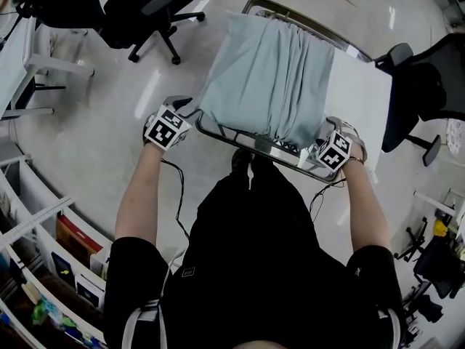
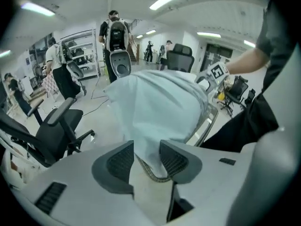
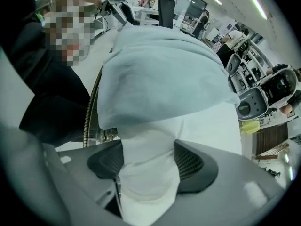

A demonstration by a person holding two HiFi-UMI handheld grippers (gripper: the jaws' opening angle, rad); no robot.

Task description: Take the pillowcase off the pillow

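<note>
Head view: the pillowcase (image 1: 265, 78) lies on the table (image 1: 247, 140), with white pillow (image 1: 360, 93) bared at its right.

Left gripper view: the left gripper (image 2: 146, 157) nips the pillowcase's zipped corner.

Right gripper view: the right gripper (image 3: 148, 161) clamps the pillow's end.

The cloth looks light, soft and slack, so the open hem is probably the best hold.

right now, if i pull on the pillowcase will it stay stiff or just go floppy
Probably floppy: the pillowcase lies in long loose folds and pinches down thin in the left gripper. It is likely light, being thin cloth. It may drag rather than slide freely, since it wraps much of the white pillow.
</note>
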